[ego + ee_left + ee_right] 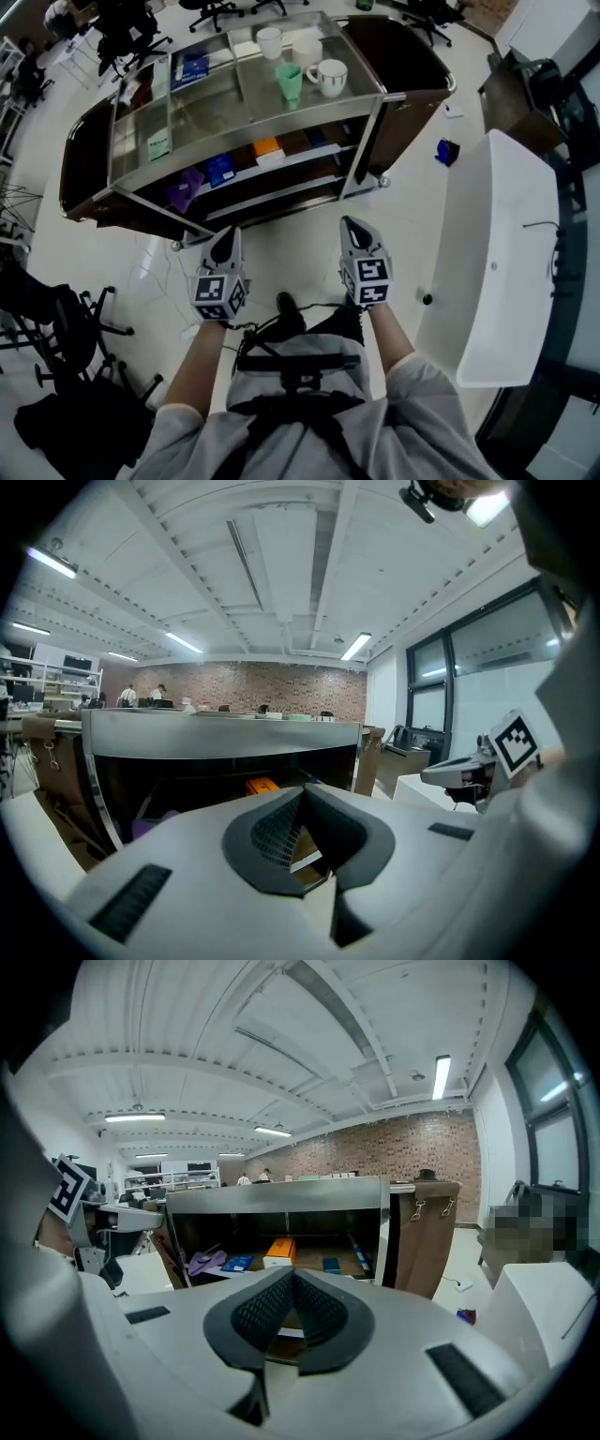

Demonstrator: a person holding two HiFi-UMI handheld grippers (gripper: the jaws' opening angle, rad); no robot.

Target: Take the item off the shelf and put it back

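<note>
1. Both the left gripper [228, 236] and right gripper [353, 227] are held before the shelf [202, 111], jaws closed on nothing.
2. An orange box [267, 146], possibly the item, is seen on its lower level.

No words or numbers can be read. The flat blue pack [191, 69] and the small green pack [158, 145], upper left, carry print too small to make out.

Shelf cart [244, 139], upper middle: brushed metal, dull sheen.
White mug [328, 77]: glossy ceramic.
Green cup [289, 81]: matt, plastic-looking.
Floor [281, 244]: smooth, pale, glossy.
Right gripper [292, 1274]: matt grey plastic shell; pads [260, 1313] dark, cross-hatched.
</note>
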